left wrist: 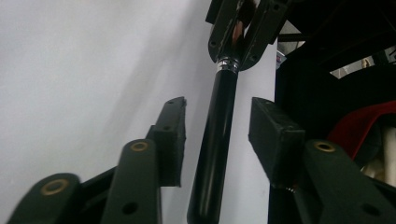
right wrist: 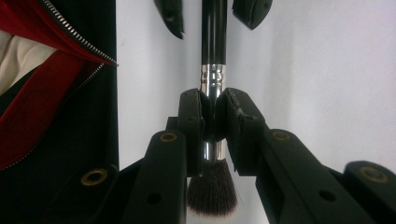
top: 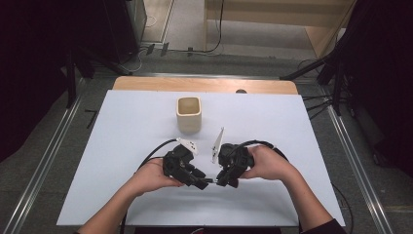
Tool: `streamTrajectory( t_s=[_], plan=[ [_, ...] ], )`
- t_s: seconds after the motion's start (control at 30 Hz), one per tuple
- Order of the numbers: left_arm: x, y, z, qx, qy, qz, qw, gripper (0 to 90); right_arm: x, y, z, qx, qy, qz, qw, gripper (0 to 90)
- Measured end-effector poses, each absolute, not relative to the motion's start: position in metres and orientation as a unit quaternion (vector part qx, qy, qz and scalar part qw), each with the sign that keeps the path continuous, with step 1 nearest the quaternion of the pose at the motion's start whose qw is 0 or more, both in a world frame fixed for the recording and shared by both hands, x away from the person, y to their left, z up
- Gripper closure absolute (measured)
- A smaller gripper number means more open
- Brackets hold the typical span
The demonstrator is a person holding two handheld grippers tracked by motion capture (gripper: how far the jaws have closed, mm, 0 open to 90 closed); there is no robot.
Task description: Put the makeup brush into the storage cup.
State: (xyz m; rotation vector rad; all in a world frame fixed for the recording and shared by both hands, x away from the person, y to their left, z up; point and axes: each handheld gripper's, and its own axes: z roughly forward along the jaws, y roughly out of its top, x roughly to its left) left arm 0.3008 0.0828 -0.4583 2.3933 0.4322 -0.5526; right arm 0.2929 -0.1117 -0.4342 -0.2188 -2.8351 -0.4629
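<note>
Beige cup (top: pixel 189 113) looks empty; right fingers (right wrist: pixel 194 121) clamp the brush (right wrist: pixel 214 37), left fingers (left wrist: pixel 171 135) spread apart.

**A recording room in a lab**

The place looks like a lab set up for recording. The desk (top: pixel 122 146) has a plain white top and stands between metal rails (top: pixel 48 146) on a grey floor. Black curtains (top: pixel 29 73) hang on both sides, dark stand legs (top: pixel 311 68) stand near them, and cables (top: pixel 214 44) lie behind the desk.
</note>
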Motion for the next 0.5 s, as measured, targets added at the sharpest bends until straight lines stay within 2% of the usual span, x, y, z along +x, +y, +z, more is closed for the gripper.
streamTrajectory(
  t_s=[0.1, 0.5],
  plan=[
    [0.3015, 0.0820, -0.4592, 0.906, 0.168, -0.223, 0.317, 64.0, 0.2915, -0.1113, -0.4334, -0.064, -0.976, -0.167, 0.121, 78.9],
    [0.3022, 0.0791, -0.4643, 0.909, 0.158, -0.237, 0.303, 75.5, 0.2898, -0.1091, -0.4350, -0.053, -0.978, -0.164, 0.118, 78.9]
  ],
)
